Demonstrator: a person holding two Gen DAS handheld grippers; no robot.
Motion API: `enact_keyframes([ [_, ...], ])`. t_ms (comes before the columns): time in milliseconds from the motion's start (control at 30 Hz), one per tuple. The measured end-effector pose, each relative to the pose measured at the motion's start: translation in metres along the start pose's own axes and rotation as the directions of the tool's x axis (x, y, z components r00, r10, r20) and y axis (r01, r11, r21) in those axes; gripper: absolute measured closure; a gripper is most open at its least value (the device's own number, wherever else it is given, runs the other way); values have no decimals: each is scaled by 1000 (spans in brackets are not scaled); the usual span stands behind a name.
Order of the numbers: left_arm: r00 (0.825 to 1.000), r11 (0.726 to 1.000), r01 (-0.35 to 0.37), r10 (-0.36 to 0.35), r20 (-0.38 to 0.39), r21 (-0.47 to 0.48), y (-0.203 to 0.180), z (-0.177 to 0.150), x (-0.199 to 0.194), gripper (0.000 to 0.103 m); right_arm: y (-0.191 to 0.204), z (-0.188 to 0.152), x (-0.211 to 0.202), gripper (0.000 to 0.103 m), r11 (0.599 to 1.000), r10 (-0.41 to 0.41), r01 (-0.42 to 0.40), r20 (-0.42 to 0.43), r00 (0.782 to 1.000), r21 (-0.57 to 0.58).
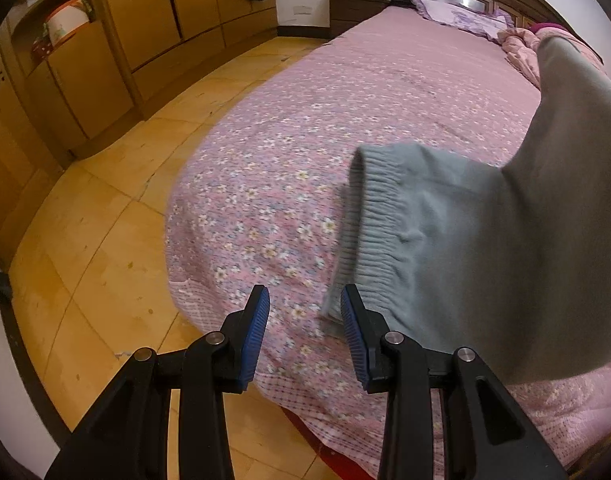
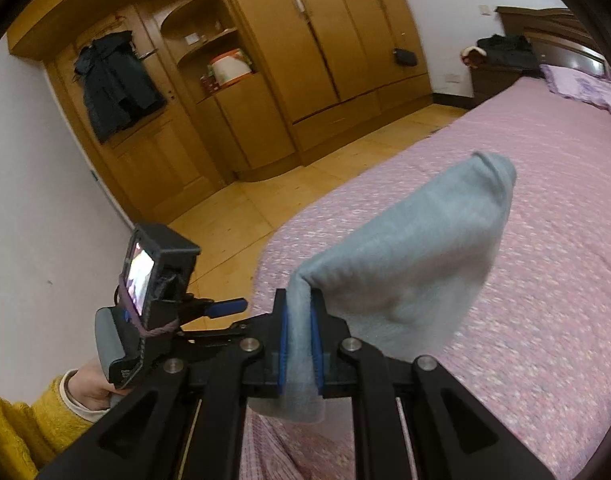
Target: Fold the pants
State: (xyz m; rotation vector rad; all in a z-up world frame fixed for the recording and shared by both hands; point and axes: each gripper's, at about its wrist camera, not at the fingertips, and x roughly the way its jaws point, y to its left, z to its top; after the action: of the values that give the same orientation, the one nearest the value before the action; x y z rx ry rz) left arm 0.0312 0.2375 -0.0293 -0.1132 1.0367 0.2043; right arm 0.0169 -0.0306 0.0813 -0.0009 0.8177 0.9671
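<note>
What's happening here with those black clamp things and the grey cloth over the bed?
A person is folding grey pants on a bed with pink flowered bedding, holding tongs in each hand. The right tongs are shut on a fold of the pants and hold it up above the bed. The left tongs are open and hold nothing; the ribbed waistband hangs just beside them.

right gripper (image 2: 299, 312) clamped on fold of grey-blue knit pants (image 2: 409, 256), held above pink floral bedspread (image 2: 525, 184); left gripper (image 2: 225, 307) beside it, hand (image 2: 91, 386) in yellow sleeve.
</note>
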Motion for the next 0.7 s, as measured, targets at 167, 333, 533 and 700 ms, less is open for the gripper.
enact_keyframes([
  [167,1000,1000,-16,16,-7,-7,8,5,7,72,-2,4,29,93,999,47,-47,-33,998,14],
  [333,999,999,-31,31,-17,-16,15,11,17,72,-8,0,55,93,995,96,-93,-64,993,38],
  [533,999,999,-46,45,-22,-13,22,18,25,72,-10,-4,87,82,991,119,-112,-107,987,73],
  [700,1000,999,-18,18,-4,-34,28,25,20,73,-19,-10,80,48,993,15,-6,-76,997,117],
])
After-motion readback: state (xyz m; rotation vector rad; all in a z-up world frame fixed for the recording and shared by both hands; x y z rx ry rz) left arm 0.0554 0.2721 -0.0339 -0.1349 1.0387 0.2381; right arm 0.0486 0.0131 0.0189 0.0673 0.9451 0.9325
